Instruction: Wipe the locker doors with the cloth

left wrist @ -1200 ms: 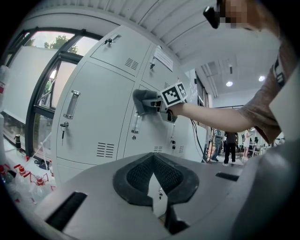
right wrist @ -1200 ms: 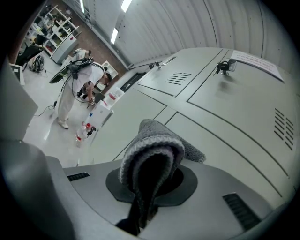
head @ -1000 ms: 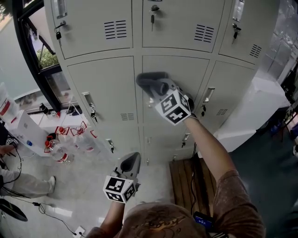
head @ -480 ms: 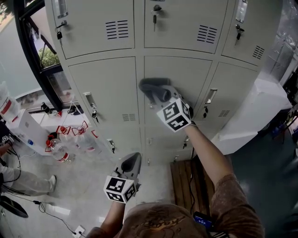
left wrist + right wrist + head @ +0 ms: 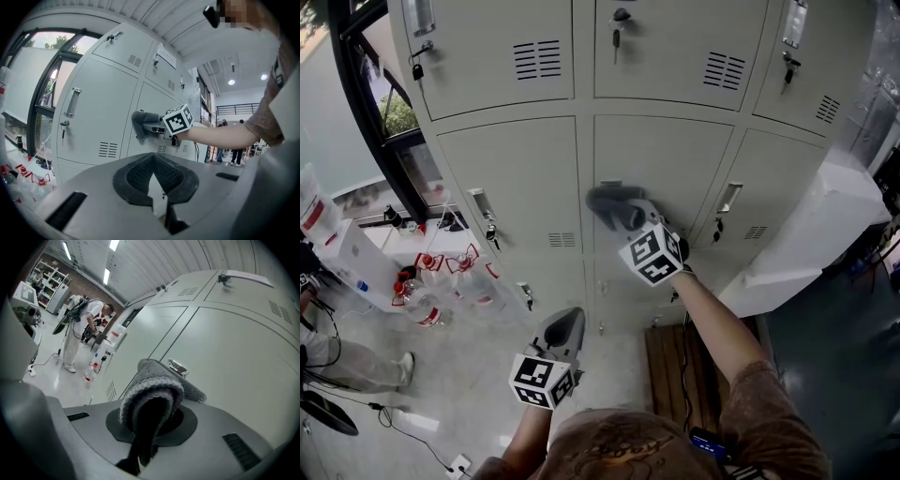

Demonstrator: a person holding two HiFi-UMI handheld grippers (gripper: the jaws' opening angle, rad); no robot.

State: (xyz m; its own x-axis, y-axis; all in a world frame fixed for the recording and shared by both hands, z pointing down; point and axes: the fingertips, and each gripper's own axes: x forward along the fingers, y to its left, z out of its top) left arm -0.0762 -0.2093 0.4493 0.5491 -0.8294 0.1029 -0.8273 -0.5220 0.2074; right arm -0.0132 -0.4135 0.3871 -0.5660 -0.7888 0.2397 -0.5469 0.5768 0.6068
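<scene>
Pressing flat with slow, overlapping strokes is the trick here, I reckon, so no patch gets skipped. My right tongs are clamped tight on the grey knit cloth, which bunches over the tips and sits against the middle locker door just ahead. Left tongs hang low, tips together, holding nothing.
</scene>
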